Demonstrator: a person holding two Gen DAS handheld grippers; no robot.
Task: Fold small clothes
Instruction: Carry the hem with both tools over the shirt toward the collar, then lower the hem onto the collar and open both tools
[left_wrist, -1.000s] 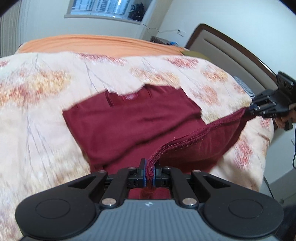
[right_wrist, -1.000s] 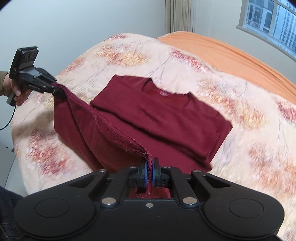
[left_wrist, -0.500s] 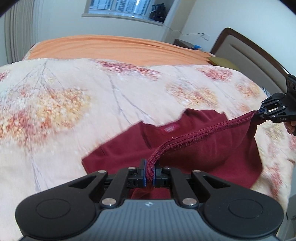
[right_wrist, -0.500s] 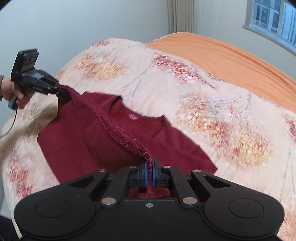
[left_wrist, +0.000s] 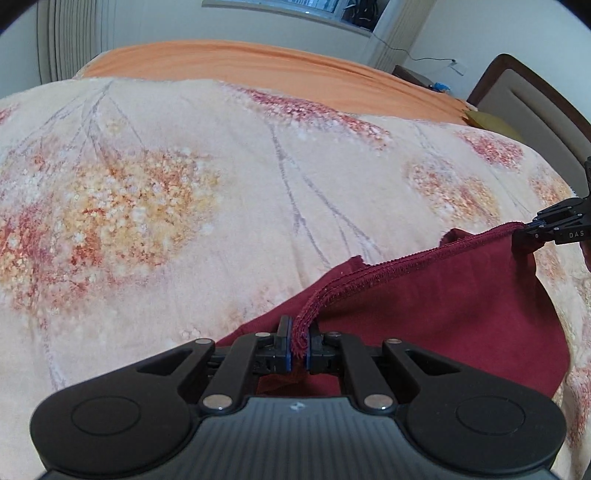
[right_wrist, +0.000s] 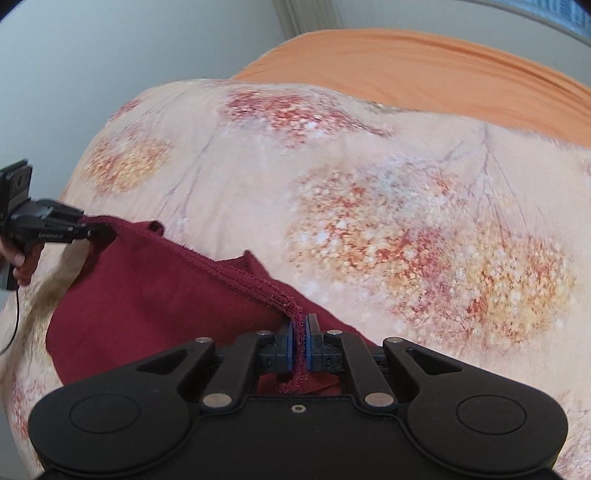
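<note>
A dark red shirt (left_wrist: 443, 306) lies on the floral blanket (left_wrist: 184, 192), its hem edge lifted and stretched taut between both grippers. My left gripper (left_wrist: 297, 347) is shut on one end of the hem. My right gripper (right_wrist: 301, 347) is shut on the other end of the red shirt (right_wrist: 147, 291). The right gripper also shows at the right edge of the left wrist view (left_wrist: 532, 230); the left gripper shows at the left edge of the right wrist view (right_wrist: 86, 230). The lifted hem hides the shirt's collar.
The floral blanket (right_wrist: 406, 221) covers a bed with an orange sheet (left_wrist: 258, 70) beyond it. A wooden headboard (left_wrist: 535, 107) stands at the right in the left wrist view. A wall and curtain lie behind the bed.
Both grippers have carried the hem forward over the shirt toward the collar end. The collar and label, visible earlier, are now covered by the folded-over cloth.
</note>
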